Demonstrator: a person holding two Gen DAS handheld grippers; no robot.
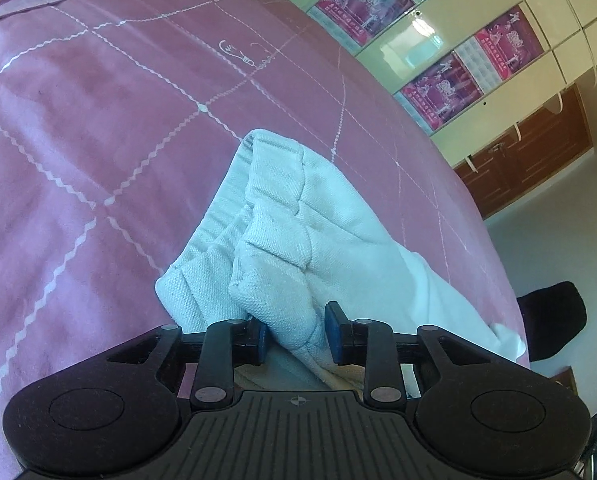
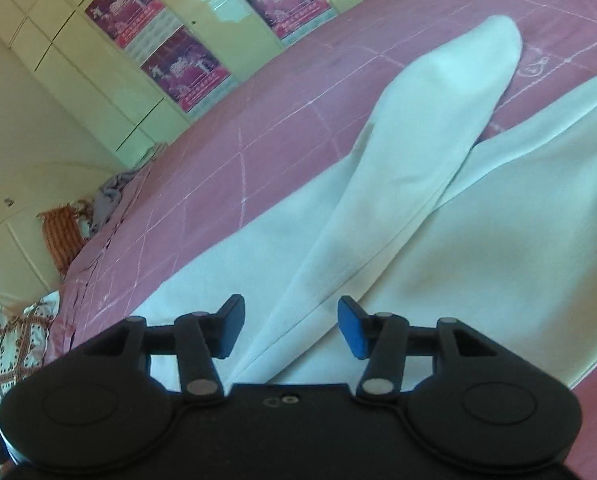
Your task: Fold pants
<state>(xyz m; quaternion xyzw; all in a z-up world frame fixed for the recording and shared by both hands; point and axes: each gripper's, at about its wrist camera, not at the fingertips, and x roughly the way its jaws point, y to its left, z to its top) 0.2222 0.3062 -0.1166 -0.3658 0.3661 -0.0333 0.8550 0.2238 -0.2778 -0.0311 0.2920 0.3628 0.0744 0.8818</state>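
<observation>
White pants (image 1: 290, 220) lie on a pink bedspread (image 1: 78, 140). In the left wrist view the ribbed waistband end is bunched, and a fold of it runs between the pads of my left gripper (image 1: 296, 336); the jaws stand partly apart around the cloth. In the right wrist view the pants (image 2: 438, 220) spread flat, with one leg folded over and lying diagonally. My right gripper (image 2: 290, 330) is open, its pads either side of that leg's near edge, not pinching it.
The bed edge drops off to the right in the left wrist view, with a dark object (image 1: 554, 320) on the floor there. Cream wardrobe doors with pink posters (image 2: 178, 68) stand beyond the bed. Patterned pillows (image 2: 58, 236) lie at the bed's far left.
</observation>
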